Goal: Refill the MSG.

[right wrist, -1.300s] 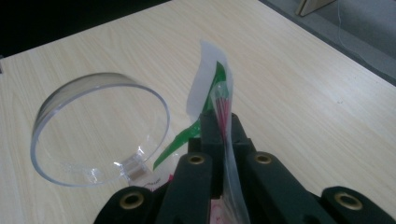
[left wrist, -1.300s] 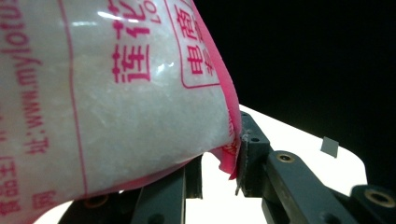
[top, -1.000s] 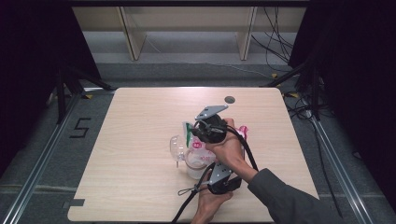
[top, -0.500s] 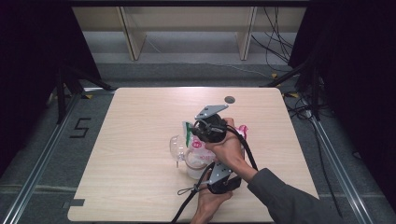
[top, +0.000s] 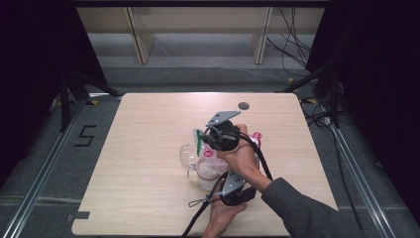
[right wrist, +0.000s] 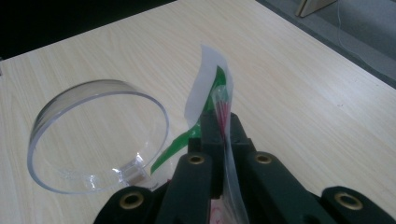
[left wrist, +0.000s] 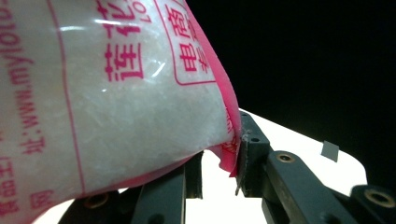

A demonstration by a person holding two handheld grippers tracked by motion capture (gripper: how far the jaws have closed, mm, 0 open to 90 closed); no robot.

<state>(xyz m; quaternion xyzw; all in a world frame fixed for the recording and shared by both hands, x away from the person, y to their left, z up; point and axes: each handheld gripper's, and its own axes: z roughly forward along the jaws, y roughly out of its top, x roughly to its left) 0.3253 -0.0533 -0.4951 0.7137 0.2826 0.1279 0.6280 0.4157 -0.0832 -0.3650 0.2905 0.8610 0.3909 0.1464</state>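
- Pale wood grain covers the tabletop (top: 148, 148) in the high view, with dark floor and cables around it. Near its middle a pink-printed bag (top: 255, 139) of white grains is held up between the two tools, over a clear container (top: 208, 173); a clear round lid (top: 187, 157) lies just beside it. The right gripper (top: 210, 136) is seen at the bag's top, the left gripper (top: 233, 191) below, nearer the person.
- In the left gripper view, the bag (left wrist: 116, 93) is seen bulging close to the lens. Its pink lower seam is pinched between the clenched fingers (left wrist: 250, 154), apparently so that the bottom is steadied.
- In the right gripper view, the fingers (right wrist: 210, 128) are clamped on the bag's flat top strip (right wrist: 205, 88), white with green print. The lid (right wrist: 98, 135) rests on the wood beside them. The grip at both ends is judged to serve tearing or tipping the bag toward the container.
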